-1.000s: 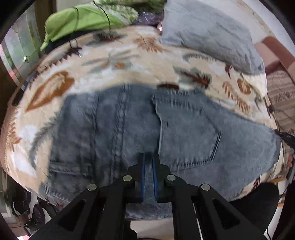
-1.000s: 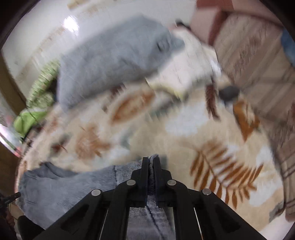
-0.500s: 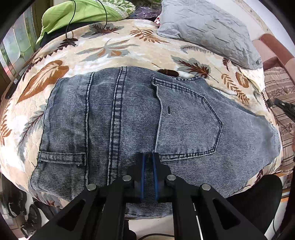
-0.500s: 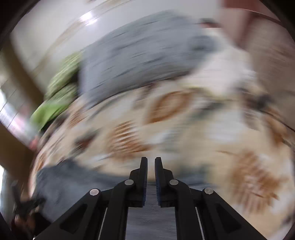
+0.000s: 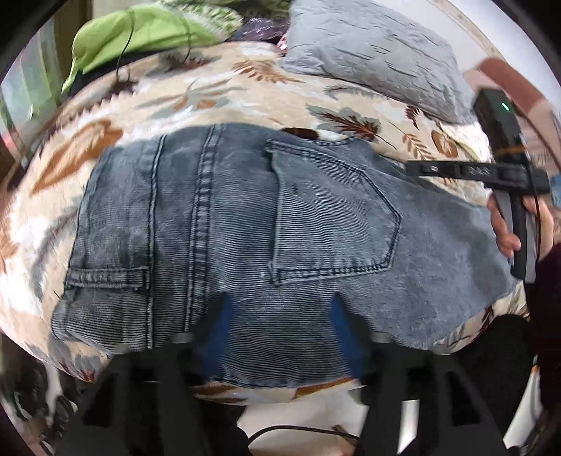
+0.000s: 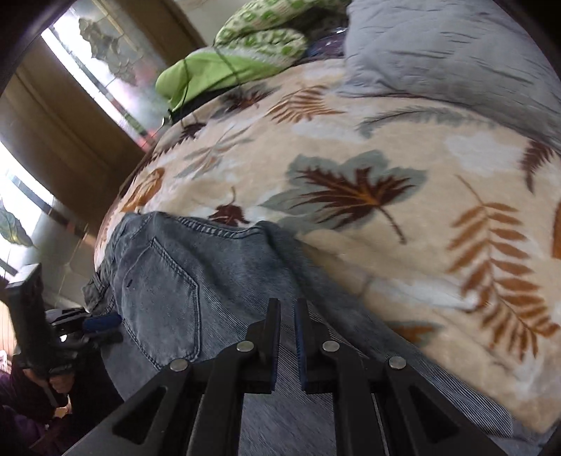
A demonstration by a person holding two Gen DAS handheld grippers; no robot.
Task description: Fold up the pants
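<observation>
Fingers of the left gripper (image 5: 280, 336) spread wide, released, over the near edge of the faded blue denim pants (image 5: 245, 228); right gripper (image 6: 287, 336) narrowly parted, holding nothing. Pants lie folded compact on the leaf-print beige blanket (image 6: 385, 140), apparently nearly finished. Beyond them: grey pillow (image 5: 371, 52), green cloth (image 5: 140, 31).

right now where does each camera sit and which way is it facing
Left wrist: on the left gripper at the near bed edge, looking across the jeans toward the pillow; its open fingers show, plus the right gripper and hand.
Right wrist: on the right gripper above the jeans' right end, tilted, looking across the blanket toward the window; its fingers show slightly apart, plus the left gripper.
Shared: jeans, blanket, pillow, each other's gripper.
</observation>
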